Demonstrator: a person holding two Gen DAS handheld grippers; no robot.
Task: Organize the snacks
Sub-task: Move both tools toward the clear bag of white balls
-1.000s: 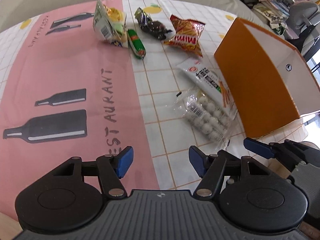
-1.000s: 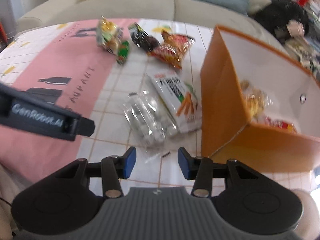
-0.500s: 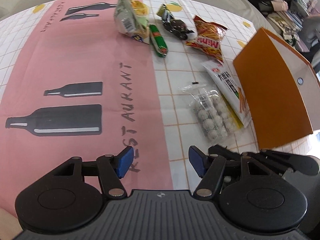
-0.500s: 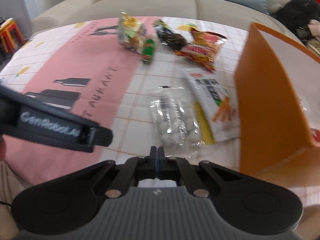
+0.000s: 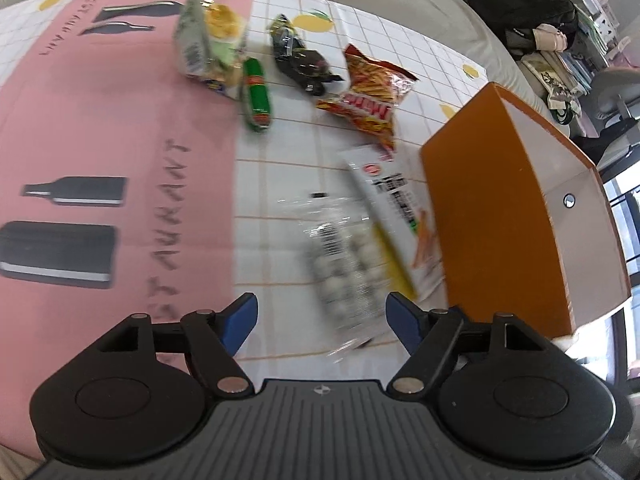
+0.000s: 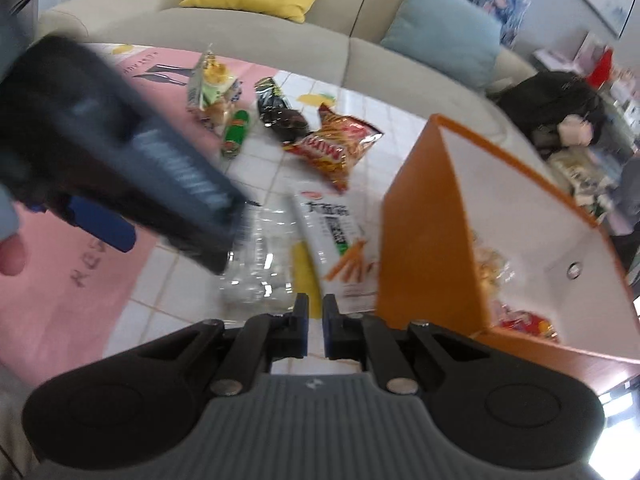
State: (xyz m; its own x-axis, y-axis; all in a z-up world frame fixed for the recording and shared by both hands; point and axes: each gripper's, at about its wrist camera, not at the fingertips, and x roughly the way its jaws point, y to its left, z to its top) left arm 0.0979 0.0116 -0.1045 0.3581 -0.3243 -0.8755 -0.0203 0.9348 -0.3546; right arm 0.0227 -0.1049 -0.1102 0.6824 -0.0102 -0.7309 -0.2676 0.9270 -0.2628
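Only legible bits: "AURANT" on the pink tablecloth, something like "MIWI" on the red-orange chip bag.
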